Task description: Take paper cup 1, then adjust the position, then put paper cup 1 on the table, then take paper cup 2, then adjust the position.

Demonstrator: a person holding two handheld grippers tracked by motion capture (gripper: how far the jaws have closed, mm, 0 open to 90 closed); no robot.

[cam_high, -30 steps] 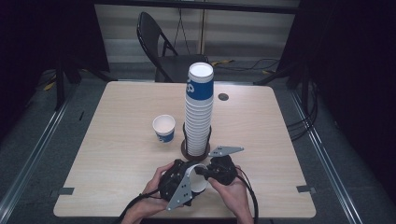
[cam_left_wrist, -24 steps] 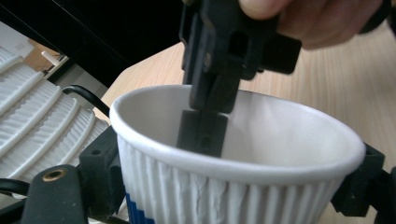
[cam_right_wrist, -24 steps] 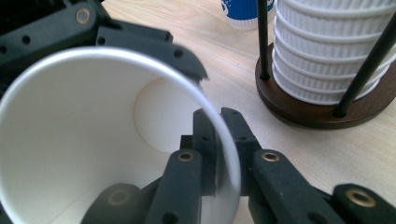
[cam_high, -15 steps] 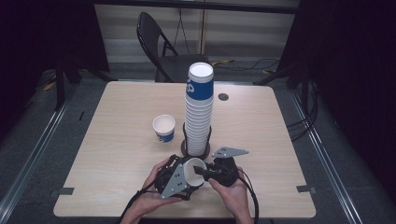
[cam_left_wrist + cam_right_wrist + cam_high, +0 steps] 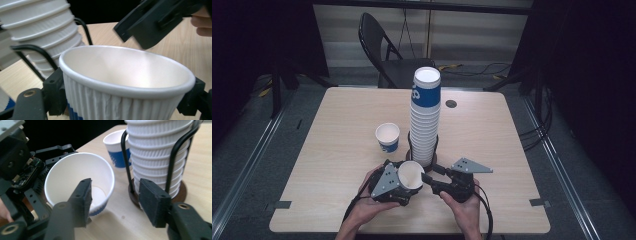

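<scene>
Plywood-coloured wood makes up the rectangular table (image 5: pixel 337 130), the largest thing here, with a black folding chair (image 5: pixel 382 50) beyond its far edge. Near the table's middle rises a tall stack of white ribbed paper cups (image 5: pixel 425 120), the topmost wrapped in a blue band, standing in a black wire holder with a round dark base (image 5: pixel 183 191). Just left of the stack, apart from it, sits a single white paper cup with a blue printed band (image 5: pixel 388 137), upright on the wood. Closer to the person, the left gripper (image 5: pixel 404 180) is clamped on another white ribbed paper cup with a blue lower band (image 5: pixel 125 82); its black jaws press the cup's wall from both sides just below the rim, and the cup is tilted so its open mouth faces up and toward the stack. This held cup sits just in front of the holder's base, near the table's front edge. The right gripper (image 5: pixel 113 200) stands just to the right of it, its jaws apart after having just been opening; one pad reaches in front of the cup's rim, the other toward the stack, and neither presses on anything. A small dark round disc (image 5: pixel 451 104) lies on the far right part of the table.
</scene>
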